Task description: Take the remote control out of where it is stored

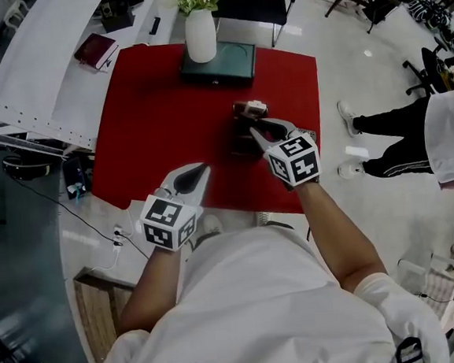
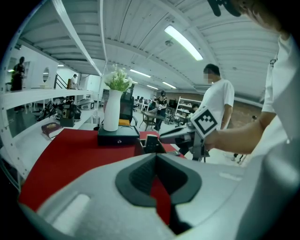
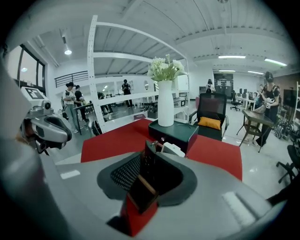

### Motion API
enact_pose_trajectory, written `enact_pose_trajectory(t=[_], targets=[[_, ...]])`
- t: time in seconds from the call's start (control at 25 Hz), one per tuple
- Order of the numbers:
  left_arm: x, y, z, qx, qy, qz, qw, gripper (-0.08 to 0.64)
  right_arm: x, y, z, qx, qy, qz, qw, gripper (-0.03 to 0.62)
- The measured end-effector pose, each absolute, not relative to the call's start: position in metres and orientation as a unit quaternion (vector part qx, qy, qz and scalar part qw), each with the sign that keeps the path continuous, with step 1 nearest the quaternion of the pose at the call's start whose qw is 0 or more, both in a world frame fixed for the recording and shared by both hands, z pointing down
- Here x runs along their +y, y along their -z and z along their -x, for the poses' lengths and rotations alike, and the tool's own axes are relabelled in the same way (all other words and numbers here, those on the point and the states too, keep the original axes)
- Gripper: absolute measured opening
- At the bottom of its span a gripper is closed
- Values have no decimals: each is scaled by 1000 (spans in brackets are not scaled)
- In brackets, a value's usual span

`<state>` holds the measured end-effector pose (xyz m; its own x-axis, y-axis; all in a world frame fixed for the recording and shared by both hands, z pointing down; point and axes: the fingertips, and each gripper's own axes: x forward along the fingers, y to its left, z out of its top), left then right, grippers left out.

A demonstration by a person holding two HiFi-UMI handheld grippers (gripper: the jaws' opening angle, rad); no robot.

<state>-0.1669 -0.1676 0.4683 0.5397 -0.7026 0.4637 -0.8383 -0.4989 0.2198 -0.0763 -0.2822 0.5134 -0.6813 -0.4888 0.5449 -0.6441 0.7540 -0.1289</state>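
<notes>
On the red cloth (image 1: 150,120), right of its middle, the head view shows a dark holder (image 1: 243,140) with the pale remote control (image 1: 250,106) standing in it. The right gripper (image 1: 260,130) reaches the holder and the left gripper (image 1: 201,171) hangs over the cloth's near edge. Left gripper view: jaws closed together, empty, above the cloth. Right gripper view: jaws parted astride the holder's near wall, gripping nothing, the remote just beyond

The cloth (image 1: 159,127) is red, the vase (image 1: 201,35) white, the box (image 1: 221,65) dark. The left gripper (image 1: 201,171) and right gripper (image 1: 255,127) are grey with black pads and black-and-white square-patterned cubes.
</notes>
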Motion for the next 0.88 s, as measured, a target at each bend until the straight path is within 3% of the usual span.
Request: enact_pose_trajectory(t=[0.56, 0.88], targets=[[-178, -470, 192, -473, -159, -839, 219, 2, -309, -532, 104, -904, -156, -281, 282, 135], [-181, -470, 198, -475, -156, -838, 219, 2, -306, -532, 108, -906, -158, -272, 282, 86]])
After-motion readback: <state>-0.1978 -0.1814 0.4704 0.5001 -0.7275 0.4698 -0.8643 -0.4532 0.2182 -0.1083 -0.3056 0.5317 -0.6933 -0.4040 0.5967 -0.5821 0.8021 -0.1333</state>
